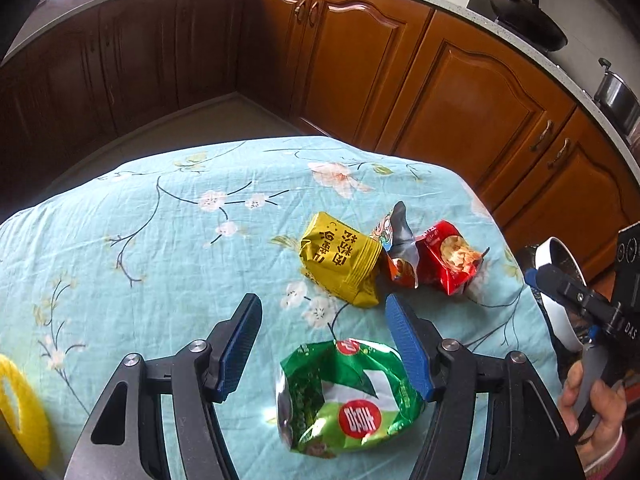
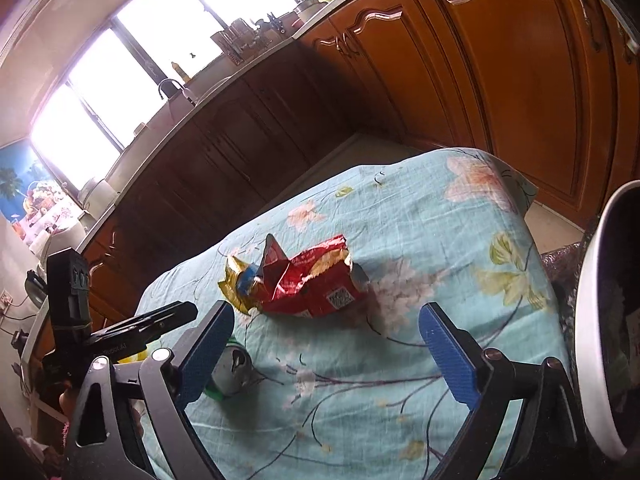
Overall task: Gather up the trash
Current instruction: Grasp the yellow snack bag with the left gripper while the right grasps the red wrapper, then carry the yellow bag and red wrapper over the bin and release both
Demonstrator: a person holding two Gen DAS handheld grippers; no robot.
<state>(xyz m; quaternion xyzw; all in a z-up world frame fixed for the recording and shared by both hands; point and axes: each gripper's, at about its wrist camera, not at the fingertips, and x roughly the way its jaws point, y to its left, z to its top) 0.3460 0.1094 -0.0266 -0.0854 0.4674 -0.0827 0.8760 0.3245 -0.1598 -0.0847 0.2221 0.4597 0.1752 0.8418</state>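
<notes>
Several snack wrappers lie on a floral blue tablecloth [image 1: 160, 240]. In the left wrist view a crumpled green wrapper [image 1: 348, 396] sits on the cloth between the fingers of my left gripper [image 1: 322, 300]. The right pad overlaps its edge and the left pad stands clear of it, so the jaws are open. Beyond the tips lie a yellow wrapper [image 1: 340, 260], a grey-orange wrapper [image 1: 398, 248] and a red wrapper [image 1: 448, 258]. In the right wrist view my right gripper [image 2: 328, 309] is open and empty, with the red wrapper [image 2: 312, 280] just past its fingertips.
A white bin [image 2: 596, 320] with a dark liner stands off the table's right edge. Brown kitchen cabinets [image 1: 460, 92] run behind the table. A hand [image 1: 592, 404] holds the right gripper's handle. A yellow object [image 1: 20, 404] lies at the near left.
</notes>
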